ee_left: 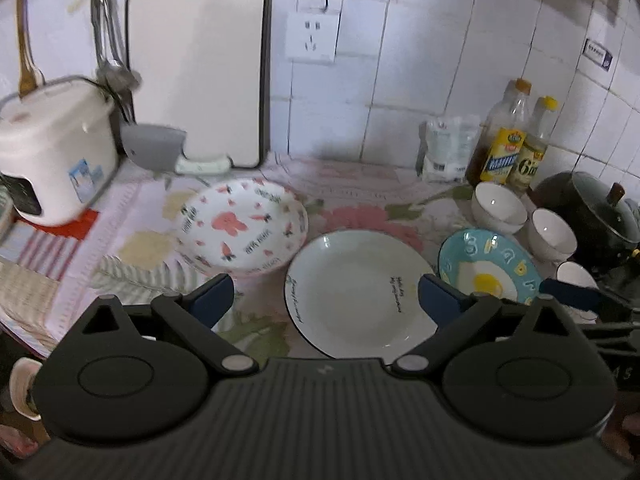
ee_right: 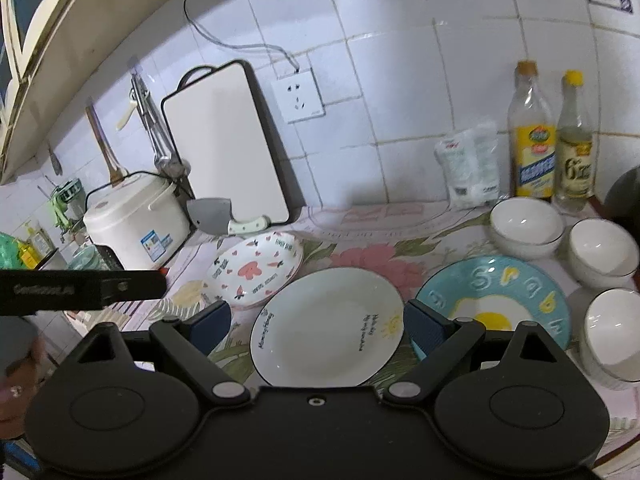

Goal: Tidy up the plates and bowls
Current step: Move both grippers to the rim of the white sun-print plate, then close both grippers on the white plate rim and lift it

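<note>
The white plate (ee_left: 356, 292) sits at the lower centre of the left wrist view, resting flat on the floral cloth (ee_left: 360, 196). It is round and shallow, with a thin dark rim line and two short lines of dark script on its inner slope; in the right wrist view a small yellow sun drawing shows beside the script. The patterned plate (ee_left: 240, 226), white with pink and black motifs, lies to its upper left, with the two rims touching or overlapping. The blue plate (ee_left: 490, 264), which carries a fried-egg design and raised letters, lies to the right, just beside the white plate. Three white bowls (ee_right: 526, 224) stand at the right edge of the right wrist view, behind and beside the blue plate. The left gripper (ee_left: 326, 300) has its jaws spread wide, with nothing pinched between them. The right gripper (ee_right: 318, 326) is likewise spread and empty, positioned above the near rim of the white plate.
</note>
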### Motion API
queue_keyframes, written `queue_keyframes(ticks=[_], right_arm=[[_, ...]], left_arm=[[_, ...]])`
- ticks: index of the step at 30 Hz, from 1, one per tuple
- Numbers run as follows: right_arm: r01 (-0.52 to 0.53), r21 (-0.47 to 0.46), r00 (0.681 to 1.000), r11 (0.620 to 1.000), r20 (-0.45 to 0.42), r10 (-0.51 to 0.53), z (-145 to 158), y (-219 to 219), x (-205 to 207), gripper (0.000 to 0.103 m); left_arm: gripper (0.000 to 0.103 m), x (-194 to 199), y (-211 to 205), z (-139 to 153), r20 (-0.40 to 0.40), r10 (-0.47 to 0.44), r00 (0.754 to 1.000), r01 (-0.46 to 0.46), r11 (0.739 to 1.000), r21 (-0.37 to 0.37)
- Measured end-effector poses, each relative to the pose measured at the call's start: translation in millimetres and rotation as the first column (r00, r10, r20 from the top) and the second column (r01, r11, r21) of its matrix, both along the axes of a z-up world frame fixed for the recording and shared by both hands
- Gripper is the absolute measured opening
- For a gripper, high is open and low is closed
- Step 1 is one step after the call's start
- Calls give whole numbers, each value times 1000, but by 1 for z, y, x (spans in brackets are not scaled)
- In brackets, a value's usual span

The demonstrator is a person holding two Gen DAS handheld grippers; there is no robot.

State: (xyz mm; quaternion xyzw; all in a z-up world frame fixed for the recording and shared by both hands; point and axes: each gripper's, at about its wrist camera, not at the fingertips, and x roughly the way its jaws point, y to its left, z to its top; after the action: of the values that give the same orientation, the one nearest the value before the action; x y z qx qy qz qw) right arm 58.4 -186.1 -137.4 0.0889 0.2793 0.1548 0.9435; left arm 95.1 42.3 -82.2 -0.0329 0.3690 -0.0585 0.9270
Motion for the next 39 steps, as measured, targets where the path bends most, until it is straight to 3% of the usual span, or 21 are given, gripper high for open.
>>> queue_keyframes(ticks=[10,17,22,27,28,32,39], right_arm=[[57,66,982,996,-183,-44,-61,-5,40,88],[83,70,963,994,-263,-62,-104,-2,68,72],[100,48,956,994,-281,-83,-115,1,78,66],[130,37,948,991,-296,-113,-123,2,86,41],[131,33,950,991,-291,-116,-123,3,87,37],[136,6,950,991,-285,-128,-127,2,93,27],[142,26,952,989,-277,-130,-130,-1,94,27]], left_arm=[[88,53,4,-81,-139,11,990,-22,997,-74],[78,76,3,-127,-166,20,986,-34,996,-82],[62,83,11,-143,-211,47,976,-72,991,-113],[43,88,15,-151,-233,38,972,-70,989,-129],[33,89,15,-152,-238,40,970,-72,989,-130],[21,92,17,-159,-264,59,963,-96,987,-129],[19,92,21,-165,-269,67,961,-115,979,-169]])
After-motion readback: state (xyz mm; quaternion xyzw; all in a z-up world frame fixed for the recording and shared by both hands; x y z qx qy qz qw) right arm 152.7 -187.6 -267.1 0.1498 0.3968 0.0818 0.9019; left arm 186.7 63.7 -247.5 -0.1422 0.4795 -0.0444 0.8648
